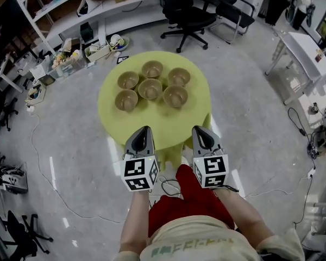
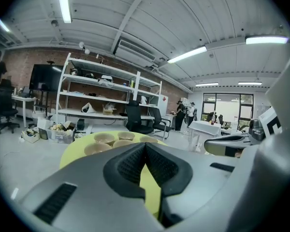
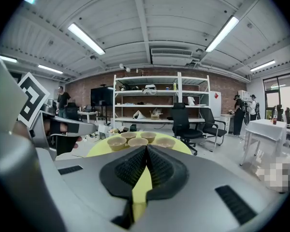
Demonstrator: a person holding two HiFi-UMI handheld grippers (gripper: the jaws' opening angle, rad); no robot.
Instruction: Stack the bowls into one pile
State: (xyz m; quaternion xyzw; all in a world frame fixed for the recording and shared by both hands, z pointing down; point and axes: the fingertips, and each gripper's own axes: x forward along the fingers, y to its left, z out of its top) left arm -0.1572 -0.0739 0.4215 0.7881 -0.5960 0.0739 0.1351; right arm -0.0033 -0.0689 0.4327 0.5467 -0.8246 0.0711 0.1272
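Head view: looking down from above, six tan bowls (image 1: 150, 89) sit apart, none stacked, on the round yellow-green table (image 1: 111, 118). One is in the middle and five stand round it at about eight, ten, twelve, two and four o'clock. The left tongs (image 1: 144, 129) and the right tongs (image 1: 200, 129) hang side by side at the table's six o'clock edge. Both point toward the bowls at twelve o'clock and stand well short of them. A black office chair (image 1: 185, 10) stands on the grey floor beyond the table. Left gripper view: the left tongs' two ribbed black pads are clenched together at their tips, with nothing between them. The bowls lie ahead at about eleven o'clock on the table top, and the right tongs show out at three o'clock. Right gripper view: these pads also meet at the tips, clamped on nothing, with only the yellow table showing through the gap lower down. The bowls sit just above the tips at twelve o'clock. White shelving (image 3: 159, 100) stands against the brick wall behind.
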